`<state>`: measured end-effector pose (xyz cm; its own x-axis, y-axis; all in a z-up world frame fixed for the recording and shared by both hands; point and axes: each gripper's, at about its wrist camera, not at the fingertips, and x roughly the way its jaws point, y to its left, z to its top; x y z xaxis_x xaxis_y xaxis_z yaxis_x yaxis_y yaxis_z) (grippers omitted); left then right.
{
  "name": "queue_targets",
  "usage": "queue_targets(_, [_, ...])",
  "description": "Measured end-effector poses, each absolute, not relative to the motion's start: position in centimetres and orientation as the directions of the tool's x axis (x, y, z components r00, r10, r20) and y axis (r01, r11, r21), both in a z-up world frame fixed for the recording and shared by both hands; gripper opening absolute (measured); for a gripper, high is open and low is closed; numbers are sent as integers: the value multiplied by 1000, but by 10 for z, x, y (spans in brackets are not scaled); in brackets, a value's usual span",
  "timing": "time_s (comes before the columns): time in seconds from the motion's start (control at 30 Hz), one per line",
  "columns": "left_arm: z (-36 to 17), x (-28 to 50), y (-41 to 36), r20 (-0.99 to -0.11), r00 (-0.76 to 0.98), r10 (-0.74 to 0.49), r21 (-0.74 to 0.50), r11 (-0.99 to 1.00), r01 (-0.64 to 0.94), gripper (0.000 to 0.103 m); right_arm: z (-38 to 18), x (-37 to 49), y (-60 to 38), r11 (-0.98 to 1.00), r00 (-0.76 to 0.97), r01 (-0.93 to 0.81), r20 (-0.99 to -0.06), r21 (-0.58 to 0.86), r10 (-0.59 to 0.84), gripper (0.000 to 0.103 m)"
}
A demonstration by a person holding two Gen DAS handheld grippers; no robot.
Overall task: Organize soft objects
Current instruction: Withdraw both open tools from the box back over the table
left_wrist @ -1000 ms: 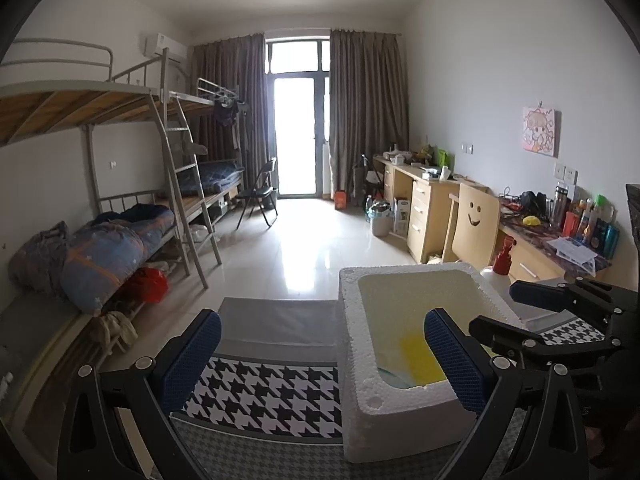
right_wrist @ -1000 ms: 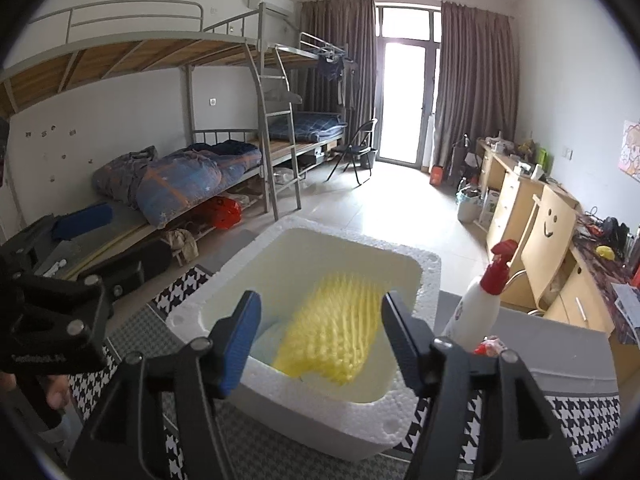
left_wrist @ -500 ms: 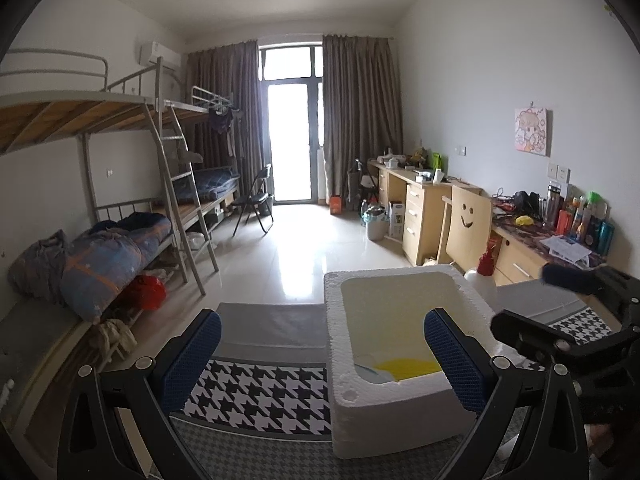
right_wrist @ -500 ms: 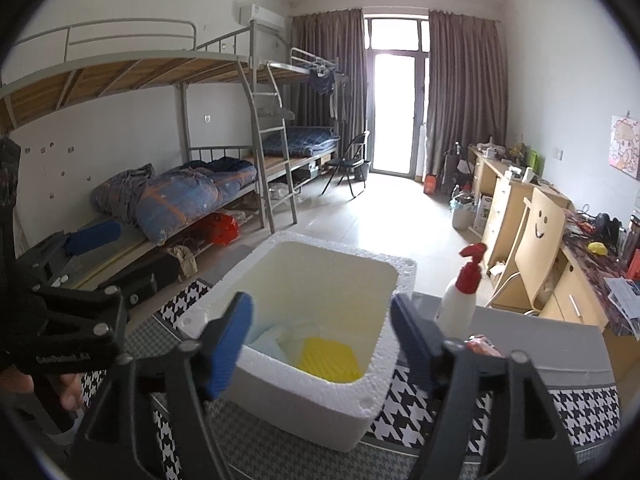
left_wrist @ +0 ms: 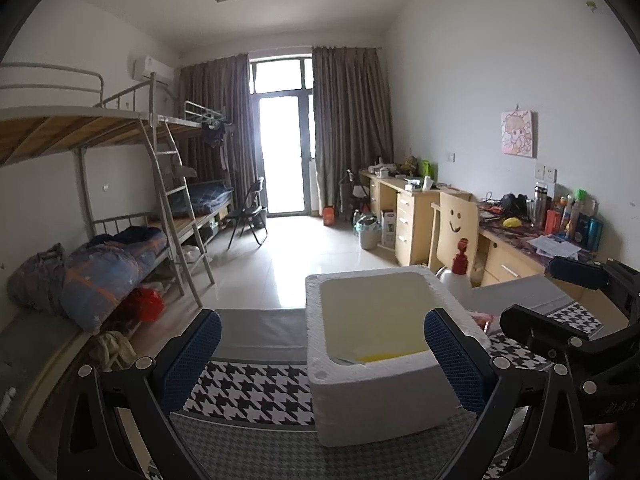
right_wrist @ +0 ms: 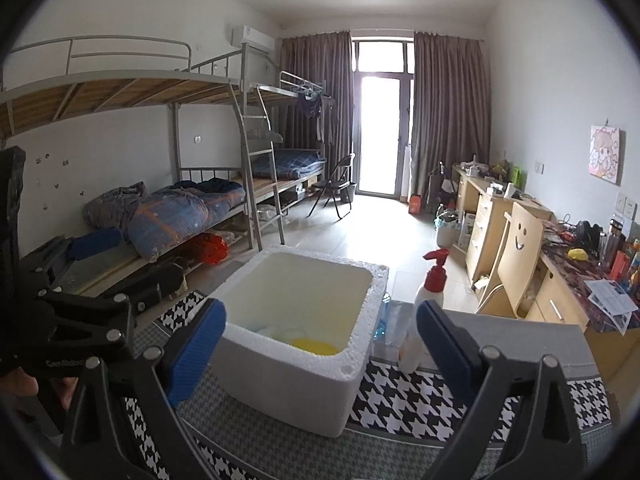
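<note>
A white foam box (left_wrist: 384, 384) stands on the houndstooth cloth (left_wrist: 256, 392); it also shows in the right wrist view (right_wrist: 296, 376). Inside lies a yellow soft object (right_wrist: 314, 346), with a sliver of it seen in the left wrist view (left_wrist: 380, 357), beside a pale item (right_wrist: 280, 332). My left gripper (left_wrist: 324, 356) is open and empty, pulled back in front of the box. My right gripper (right_wrist: 320, 344) is open and empty, also back from the box. Each gripper appears in the other's view: the right one (left_wrist: 576, 308), the left one (right_wrist: 96, 264).
A spray bottle with a red top (right_wrist: 426, 304) stands right of the box next to a blue-tinted plastic item (right_wrist: 382, 316). A wooden chair with a smiley face (right_wrist: 516, 256) and cluttered desks (left_wrist: 532, 248) line the right wall. Bunk beds (left_wrist: 100, 240) line the left.
Both grippers have drawn back and up from the box. The yellow soft object, close between the right fingers before, now lies low in the box.
</note>
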<state>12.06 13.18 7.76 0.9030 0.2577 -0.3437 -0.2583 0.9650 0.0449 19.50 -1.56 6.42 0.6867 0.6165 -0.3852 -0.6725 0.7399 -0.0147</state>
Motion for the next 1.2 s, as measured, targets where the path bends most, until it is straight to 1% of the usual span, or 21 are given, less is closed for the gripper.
queue_targets(0.43, [73,102,101,-328,924,198,58,980,-190,102,65,171,-52,768,722,-640,-343,-2,601,98])
queue_targets(0.6, [69,98,90,-330,928,171,57,985,-161,102,60,158,-62,784,749,-620,-325,-32,578,98])
queue_targets(0.73, [64,95,86,-325,935,141,33,990,-138,102,57,154,-71,791,754,-612,-323,-31,571,98])
queue_targets(0.87, [58,94,82,-340,933,120,24,993,-118,102,53,151,-80,786,745,-617,-335,-19,577,98])
queue_targets(1.1, [52,89,74,-344,935,80,17,997,-79,102,45,144,-91,809,769,-587,-324,-19,551,98])
queue_targets(1.2, [50,88,68,-344,937,58,6,998,-59,102,41,145,-97,819,770,-574,-339,-1,540,98])
